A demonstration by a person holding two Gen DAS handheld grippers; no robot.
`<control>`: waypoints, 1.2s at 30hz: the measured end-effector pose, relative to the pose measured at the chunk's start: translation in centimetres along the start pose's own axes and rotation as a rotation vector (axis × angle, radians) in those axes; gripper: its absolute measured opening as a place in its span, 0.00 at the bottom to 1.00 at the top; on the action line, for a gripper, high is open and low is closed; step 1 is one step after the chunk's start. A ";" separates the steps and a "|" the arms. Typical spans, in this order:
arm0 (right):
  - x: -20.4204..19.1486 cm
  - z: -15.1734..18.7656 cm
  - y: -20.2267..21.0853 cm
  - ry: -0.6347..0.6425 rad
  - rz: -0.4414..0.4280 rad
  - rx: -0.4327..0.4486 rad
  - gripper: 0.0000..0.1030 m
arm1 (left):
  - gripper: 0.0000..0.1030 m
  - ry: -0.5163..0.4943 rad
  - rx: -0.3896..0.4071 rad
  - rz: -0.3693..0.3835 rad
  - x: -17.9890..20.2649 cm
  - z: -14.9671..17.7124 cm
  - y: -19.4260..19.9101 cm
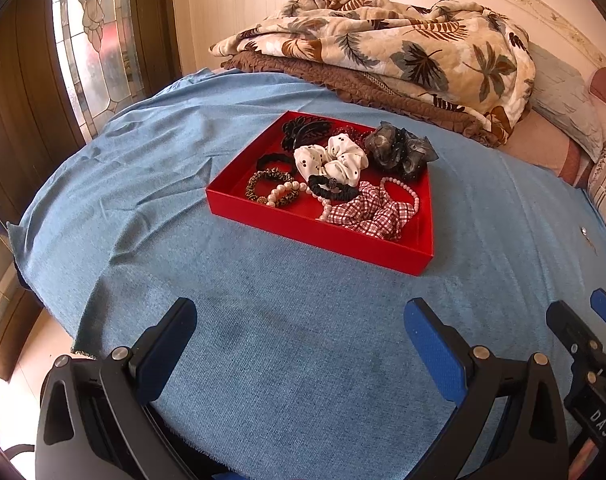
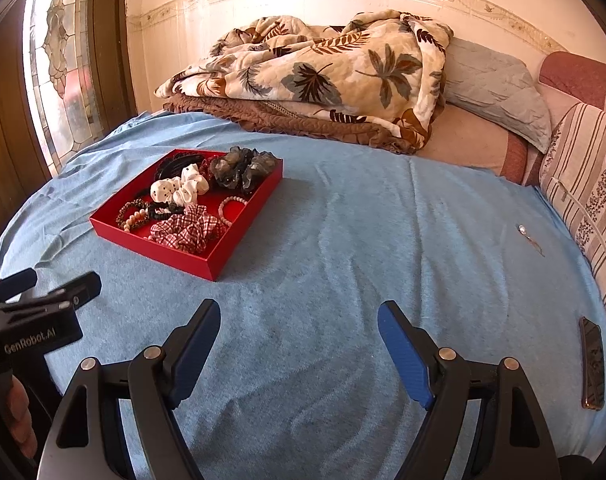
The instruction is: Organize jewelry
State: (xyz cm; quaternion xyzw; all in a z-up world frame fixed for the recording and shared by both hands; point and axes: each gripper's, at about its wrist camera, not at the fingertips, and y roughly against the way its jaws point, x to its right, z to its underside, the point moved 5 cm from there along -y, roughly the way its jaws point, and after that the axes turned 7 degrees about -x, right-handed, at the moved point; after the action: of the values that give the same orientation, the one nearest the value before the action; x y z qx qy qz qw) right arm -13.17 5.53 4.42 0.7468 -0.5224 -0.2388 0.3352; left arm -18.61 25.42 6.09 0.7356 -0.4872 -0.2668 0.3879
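Left hand-held gripper [image 1: 299, 322]: mine, released, fingers spread wide, nothing between them, hovered over the blue bedspread [image 1: 151, 216] short of the tray.
Right hand-held gripper [image 2: 299, 324]: mine, also released and empty, over bare bedspread, well right of the tray.
Red tray [image 1: 319, 232]: sat flat on the bedspread on the bed, ahead of my left gripper, apart from both.
Tray contents: white dotted scrunchie [image 1: 331, 158] mid-tray; red checked scrunchie [image 1: 369, 210] at near right; grey sheer scrunchie [image 1: 401, 150] at far right corner; black hair claw [image 1: 305, 130] at far left; black hair ties, leopard-print band [image 1: 269, 188] and pearl bracelet [image 1: 403, 190] in between, some overlapping.
Loose items: small metal piece [image 2: 522, 229] lay on the bedspread far right; phone [image 2: 592, 362] near the right edge.
Background: leaf-print blanket [image 2: 323, 72] piled at the bed's far end.
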 end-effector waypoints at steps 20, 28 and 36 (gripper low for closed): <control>-2.2 -0.8 -1.9 0.069 -0.008 -0.028 0.83 | 1.00 0.018 -0.044 0.008 -1.2 0.1 -2.4; -2.8 -0.9 -2.9 0.087 -0.021 -0.044 0.83 | 1.00 0.023 -0.060 -0.004 -1.4 0.0 -3.2; -2.7 -1.1 -3.4 0.082 -0.037 -0.051 0.83 | 1.00 0.015 -0.021 -0.037 -1.5 -1.8 -2.7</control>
State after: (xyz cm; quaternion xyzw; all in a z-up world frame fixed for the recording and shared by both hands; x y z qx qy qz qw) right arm -11.17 9.13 2.58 0.7569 -0.4879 -0.2273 0.3707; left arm -16.45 28.00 4.86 0.7423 -0.4677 -0.2734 0.3943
